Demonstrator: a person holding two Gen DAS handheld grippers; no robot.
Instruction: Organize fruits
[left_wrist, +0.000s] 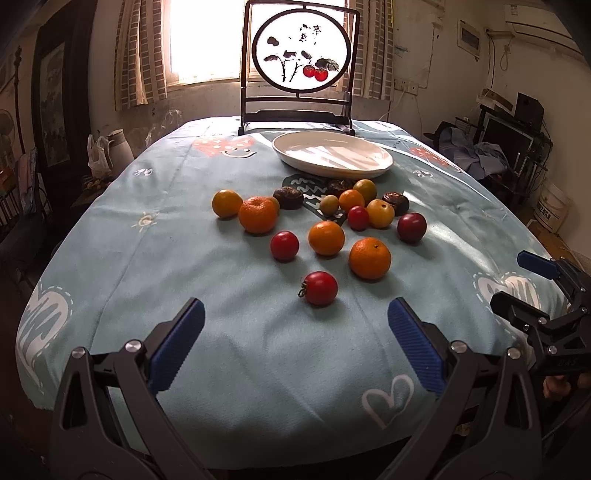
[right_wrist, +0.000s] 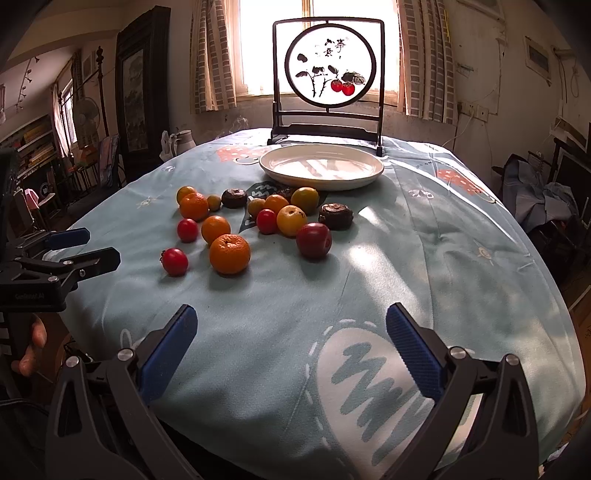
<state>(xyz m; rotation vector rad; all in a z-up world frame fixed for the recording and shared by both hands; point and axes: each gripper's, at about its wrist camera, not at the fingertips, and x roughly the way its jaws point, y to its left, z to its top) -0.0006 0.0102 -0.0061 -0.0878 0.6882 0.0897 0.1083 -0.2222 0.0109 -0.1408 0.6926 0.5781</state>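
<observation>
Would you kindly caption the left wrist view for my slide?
Open left claw faces scattered fruits before an empty white plate on a blue tablecloth.

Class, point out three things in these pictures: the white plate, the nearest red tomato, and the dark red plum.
white plate (left_wrist: 295, 157): left wrist view, on its near rim.
nearest red tomato (left_wrist: 320, 287): left wrist view, middle of its skin.
dark red plum (right_wrist: 314, 240): right wrist view, centre of its front.
</observation>
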